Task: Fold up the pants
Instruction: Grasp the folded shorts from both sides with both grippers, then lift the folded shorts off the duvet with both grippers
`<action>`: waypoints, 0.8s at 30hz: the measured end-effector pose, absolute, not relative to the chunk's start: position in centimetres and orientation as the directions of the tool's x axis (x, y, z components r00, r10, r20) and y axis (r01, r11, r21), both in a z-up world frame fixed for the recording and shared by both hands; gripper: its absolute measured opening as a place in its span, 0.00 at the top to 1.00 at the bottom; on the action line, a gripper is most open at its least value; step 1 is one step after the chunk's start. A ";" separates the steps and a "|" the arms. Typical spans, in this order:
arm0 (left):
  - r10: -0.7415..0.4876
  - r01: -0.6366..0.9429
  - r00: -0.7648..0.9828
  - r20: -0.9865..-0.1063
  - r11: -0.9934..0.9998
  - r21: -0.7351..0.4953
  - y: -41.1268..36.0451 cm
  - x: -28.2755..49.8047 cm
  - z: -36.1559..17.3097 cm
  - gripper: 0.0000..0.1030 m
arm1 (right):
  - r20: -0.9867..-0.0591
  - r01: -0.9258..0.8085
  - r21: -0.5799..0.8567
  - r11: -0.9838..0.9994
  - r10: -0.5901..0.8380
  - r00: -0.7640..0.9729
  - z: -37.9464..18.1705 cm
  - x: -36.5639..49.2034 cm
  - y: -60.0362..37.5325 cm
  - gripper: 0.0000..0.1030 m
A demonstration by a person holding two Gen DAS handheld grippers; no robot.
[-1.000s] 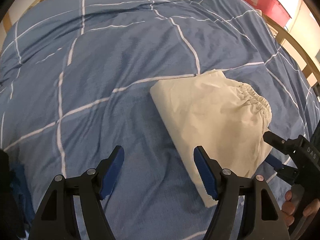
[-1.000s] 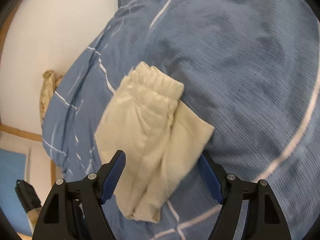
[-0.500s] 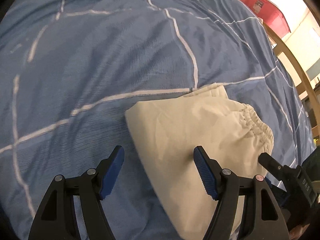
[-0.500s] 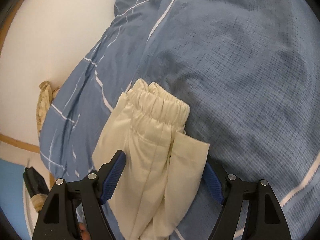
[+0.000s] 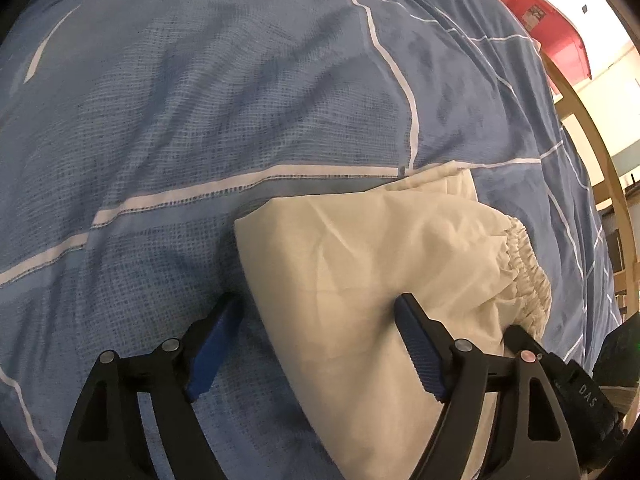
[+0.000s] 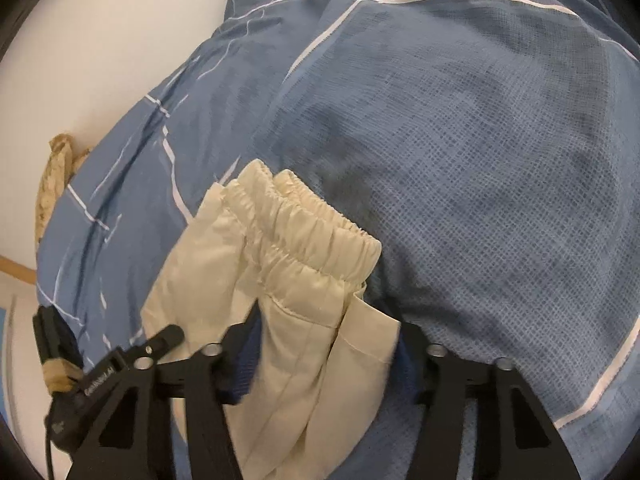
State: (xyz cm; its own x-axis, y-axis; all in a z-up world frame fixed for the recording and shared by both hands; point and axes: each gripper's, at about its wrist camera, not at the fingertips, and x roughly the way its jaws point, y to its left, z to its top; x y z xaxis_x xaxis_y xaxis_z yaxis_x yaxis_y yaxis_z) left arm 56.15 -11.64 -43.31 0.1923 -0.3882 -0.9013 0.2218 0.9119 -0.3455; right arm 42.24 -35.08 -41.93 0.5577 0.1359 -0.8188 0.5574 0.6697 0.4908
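Both grippers are sitting wide open, gripping nothing. Your left gripper [image 5: 316, 336] is straddling the folded edge of the cream pants [image 5: 372, 264]: its left finger [image 5: 212, 348] is pressing on the blue duvet [image 5: 240, 100], the right finger lying on the cloth. Your right gripper [image 6: 324, 356] is straddling the waistband end of the pants [image 6: 304, 256], fabric between its fingers. Pants are lying folded on the duvet. Red bin [image 5: 556, 44] is sitting beyond the wooden bed frame [image 5: 592, 128].

Blue duvet [image 5: 240, 100] with white grid lines, wooden bed frame [image 5: 592, 132], red bin [image 5: 556, 40], white wall [image 6: 100, 60]
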 end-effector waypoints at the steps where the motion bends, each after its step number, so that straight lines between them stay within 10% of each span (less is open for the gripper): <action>1: -0.397 0.212 0.191 -0.898 0.910 -0.357 -11.6 56.2 -43.4 0.35 | -0.817 0.553 0.495 0.670 0.144 0.558 -42.0 42.3 -35.1 0.58; 8: -0.416 0.181 0.216 -0.883 0.906 -0.382 -11.5 56.2 -41.3 0.87 | -0.826 0.524 0.468 0.711 0.141 0.546 -41.0 42.6 -34.7 0.74; 24: -0.379 0.270 0.422 -0.824 0.920 -0.285 -7.1 49.7 -26.9 0.91 | -0.776 0.335 0.413 0.847 0.135 0.616 -28.8 39.3 -30.1 0.77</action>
